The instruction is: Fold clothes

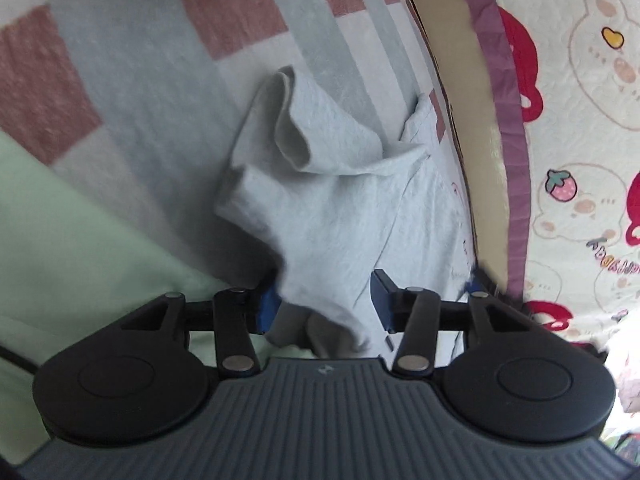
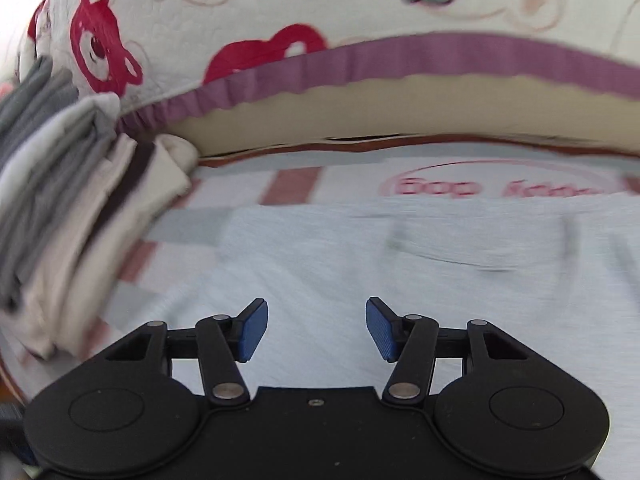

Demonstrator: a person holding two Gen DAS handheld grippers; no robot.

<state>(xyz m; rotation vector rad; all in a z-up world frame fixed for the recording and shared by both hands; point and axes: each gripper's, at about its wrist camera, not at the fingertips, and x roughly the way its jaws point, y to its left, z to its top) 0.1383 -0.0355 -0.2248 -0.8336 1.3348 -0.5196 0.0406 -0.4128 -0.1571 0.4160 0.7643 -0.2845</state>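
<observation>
Pale-blue garment (image 1: 328, 208), one, lies rumpled between the left gripper's (image 1: 324, 304) parted jaws; right gripper (image 2: 316, 330) gapes empty; one folded stack (image 2: 68, 200).

Garment (image 2: 320, 264) on blanket (image 1: 120, 92); folded stack (image 2: 60, 216) left; quilt edge (image 2: 400, 60) behind.

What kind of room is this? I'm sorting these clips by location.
Probably a bedroom or a child's play corner: a padded cream quilted cover printed with red bears and strawberries, a pink, grey and white checked mat, and a stack of folded grey and cream clothes.
</observation>
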